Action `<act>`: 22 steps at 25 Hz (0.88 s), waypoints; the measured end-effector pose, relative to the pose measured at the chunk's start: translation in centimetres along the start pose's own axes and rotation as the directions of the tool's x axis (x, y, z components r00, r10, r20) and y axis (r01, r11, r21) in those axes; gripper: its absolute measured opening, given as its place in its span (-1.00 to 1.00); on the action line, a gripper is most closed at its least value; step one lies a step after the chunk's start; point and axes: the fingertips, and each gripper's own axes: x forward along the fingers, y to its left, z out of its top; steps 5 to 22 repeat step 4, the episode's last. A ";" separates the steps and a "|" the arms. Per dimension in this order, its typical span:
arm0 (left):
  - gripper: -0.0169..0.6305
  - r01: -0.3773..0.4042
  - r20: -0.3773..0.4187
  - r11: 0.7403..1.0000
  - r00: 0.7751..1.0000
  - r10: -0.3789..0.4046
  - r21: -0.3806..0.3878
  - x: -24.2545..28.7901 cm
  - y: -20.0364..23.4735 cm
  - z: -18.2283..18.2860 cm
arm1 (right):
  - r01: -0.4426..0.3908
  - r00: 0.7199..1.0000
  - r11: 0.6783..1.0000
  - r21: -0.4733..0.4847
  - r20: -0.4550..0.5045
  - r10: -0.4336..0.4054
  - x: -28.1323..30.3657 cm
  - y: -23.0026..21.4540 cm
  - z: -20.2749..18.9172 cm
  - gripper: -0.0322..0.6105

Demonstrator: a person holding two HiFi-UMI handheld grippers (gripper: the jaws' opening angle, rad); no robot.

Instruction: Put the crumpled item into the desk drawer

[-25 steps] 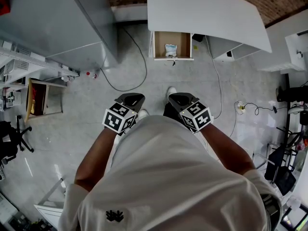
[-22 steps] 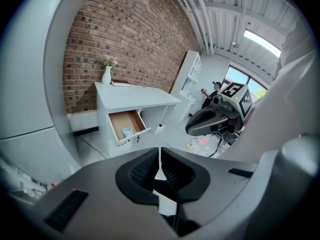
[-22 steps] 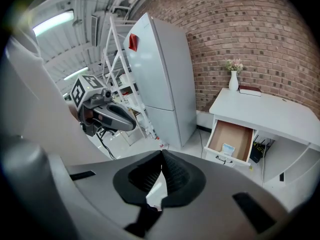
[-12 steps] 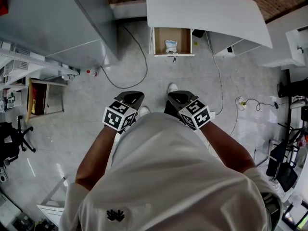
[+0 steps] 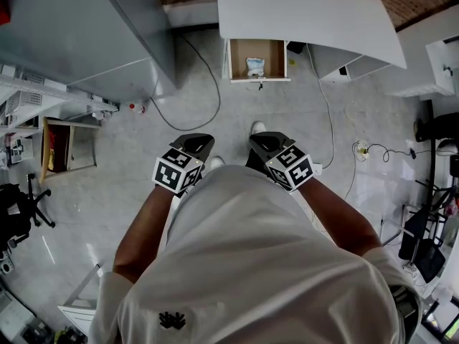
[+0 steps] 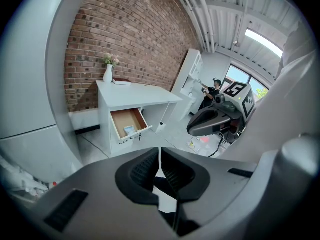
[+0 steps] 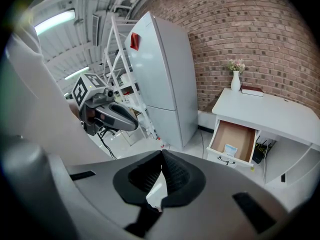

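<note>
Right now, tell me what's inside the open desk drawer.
One pale crumpled item lies on the brown bottom of the drawer, near its front; nothing else shows in it. Any part of the drawer that runs back under the desk top is covered.

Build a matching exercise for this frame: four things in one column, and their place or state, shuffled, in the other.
Things:
1. drawer
2. crumpled item
3. vase
4. left hand-held gripper

Place or state:
A. lies inside the drawer
B. jaws together, nothing between them
C. pulled open from the desk
D. stands on top of the desk

Pairs: 1-C, 2-A, 3-D, 4-B
</note>
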 end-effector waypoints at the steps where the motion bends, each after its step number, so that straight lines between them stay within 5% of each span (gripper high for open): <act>1: -0.85 -0.001 0.000 1.000 1.000 0.001 0.002 -0.1 0.0 0.0 | 0.001 1.000 1.000 0.001 -0.002 -0.001 0.0 0.1 -0.1 -0.81; 22: -0.85 -0.006 0.007 1.000 1.000 0.006 0.002 -0.5 0.2 -0.1 | 0.002 1.000 1.000 0.006 -0.006 -0.002 -0.1 0.6 -0.4 -0.81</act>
